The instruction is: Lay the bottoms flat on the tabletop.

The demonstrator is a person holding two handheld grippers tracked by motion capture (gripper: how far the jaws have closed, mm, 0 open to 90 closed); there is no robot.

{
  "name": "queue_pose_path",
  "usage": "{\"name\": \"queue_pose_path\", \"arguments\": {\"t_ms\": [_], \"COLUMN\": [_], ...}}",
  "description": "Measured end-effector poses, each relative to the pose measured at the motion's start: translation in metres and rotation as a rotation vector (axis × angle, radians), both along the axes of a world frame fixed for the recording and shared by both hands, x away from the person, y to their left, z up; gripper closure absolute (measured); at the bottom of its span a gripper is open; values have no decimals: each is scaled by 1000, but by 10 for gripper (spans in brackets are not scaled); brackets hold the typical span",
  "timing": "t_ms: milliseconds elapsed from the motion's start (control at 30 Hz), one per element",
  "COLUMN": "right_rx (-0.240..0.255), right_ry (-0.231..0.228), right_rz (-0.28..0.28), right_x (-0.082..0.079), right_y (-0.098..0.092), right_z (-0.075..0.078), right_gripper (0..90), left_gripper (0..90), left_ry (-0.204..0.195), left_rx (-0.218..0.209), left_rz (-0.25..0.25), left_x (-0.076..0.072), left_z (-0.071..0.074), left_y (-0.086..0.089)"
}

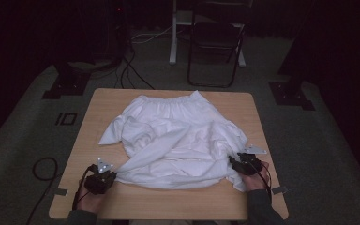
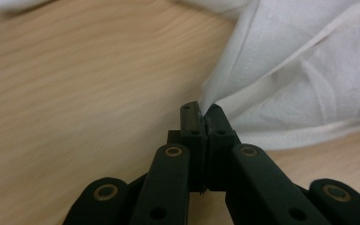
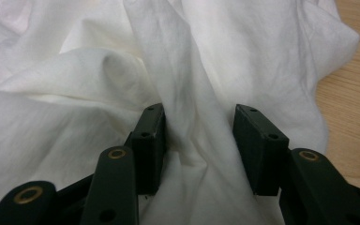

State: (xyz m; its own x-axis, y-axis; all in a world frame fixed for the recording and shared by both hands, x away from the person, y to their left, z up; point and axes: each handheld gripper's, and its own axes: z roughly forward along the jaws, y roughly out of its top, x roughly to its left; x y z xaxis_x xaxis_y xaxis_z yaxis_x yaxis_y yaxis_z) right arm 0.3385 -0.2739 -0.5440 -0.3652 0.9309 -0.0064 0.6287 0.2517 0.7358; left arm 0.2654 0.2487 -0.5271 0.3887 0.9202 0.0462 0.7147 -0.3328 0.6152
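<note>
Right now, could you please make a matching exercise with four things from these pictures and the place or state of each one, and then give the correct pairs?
Things:
1. left gripper
2. right gripper
3. white garment
4. black folding chair

Places or states:
A. on the floor beyond the far edge of the wooden table
B. jaws apart, with a ridge of cloth between them
C. spread out and wrinkled on the table
D. jaws pinched together on an edge of cloth

Pairs: 1-D, 2-B, 3-C, 4-A
</note>
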Motion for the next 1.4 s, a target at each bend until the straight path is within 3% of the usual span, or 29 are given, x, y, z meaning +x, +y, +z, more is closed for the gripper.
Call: {"name": "queue_pose_path", "arguments": {"t_ms": [100, 267, 367, 467, 533, 633, 767, 800, 900, 1000, 1200, 1267, 1400], "right_rx": [-1, 2, 2, 3, -1, 3, 3, 3, 9, 8, 11, 13, 14], "right_ry": [0, 0, -1, -1, -4, -3, -4, -4, -6, -6, -7, -7, -8], "right_rz": [-1, -1, -2, -3, -1, -1, 1, 1, 3, 4, 2, 1, 0], "right_x": [0, 0, 0, 0, 0, 0, 0, 0, 0, 0, 0, 0, 0], "right_y": [0, 0, 0, 0, 0, 0, 0, -1, -1, -1, -2, -2, -2], "right_z": [0, 0, 0, 0, 0, 0, -1, -1, -1, -1, -1, -1, -1], "right_gripper": [545, 545, 545, 545, 545, 545, 544, 543, 540, 540, 540, 540, 540], "left_gripper": [710, 574, 520, 484, 474, 457, 460, 486, 710, 845, 863, 864, 869], "left_ry": [-32, -74, -118, -124, -138, -116, -51, -39, -34, -37, -47, -44, -21], "left_rx": [-26, -66, -130, -152, -161, -149, -154, -155, -106, -110, -89, -92, -52], "left_rz": [0, -16, -55, -85, -126, -153, -165, -179, -207, -196, -137, -105, -22], "left_x": [4, 17, 37, 49, 63, 80, 95, 94, 85, 75, 47, 37, 18], "left_z": [2, 15, 30, 36, 42, 40, 28, 26, 25, 27, 25, 22, 14], "left_y": [-2, -9, -25, -37, -57, -77, -96, -99, -102, -91, -57, -41, -10]}}
